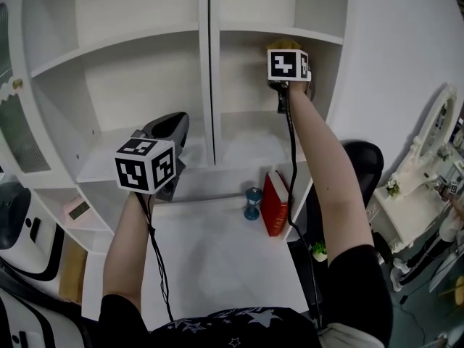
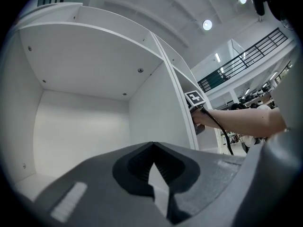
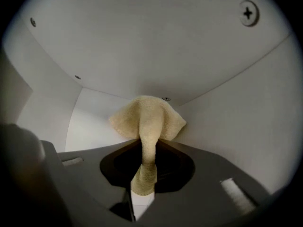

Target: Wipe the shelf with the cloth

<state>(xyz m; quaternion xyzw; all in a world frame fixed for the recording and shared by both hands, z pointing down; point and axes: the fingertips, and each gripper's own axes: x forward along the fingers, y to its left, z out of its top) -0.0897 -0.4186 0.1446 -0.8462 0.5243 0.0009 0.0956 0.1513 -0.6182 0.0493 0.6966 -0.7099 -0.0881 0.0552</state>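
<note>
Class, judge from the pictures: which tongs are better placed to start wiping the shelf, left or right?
Right: the right tongs grip the cloth inside an upper compartment of the shelf; the left tongs are shut, empty.

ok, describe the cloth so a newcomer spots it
Find the white shelf unit, then its right-hand column. The right claw is up inside a compartment, shut on the cloth. It is pale yellow and fuzzy, the only coloured thing against those white walls.

- Home-style furnishing: white shelf unit (image 1: 145, 85), red book (image 1: 274, 204), hourglass (image 1: 252, 203), white dressing table (image 1: 402, 220) with mirror (image 1: 441, 122)
- Setting: large hall, shown by high ceiling lamps (image 2: 207, 24) and railed gallery (image 2: 246, 65)
</note>
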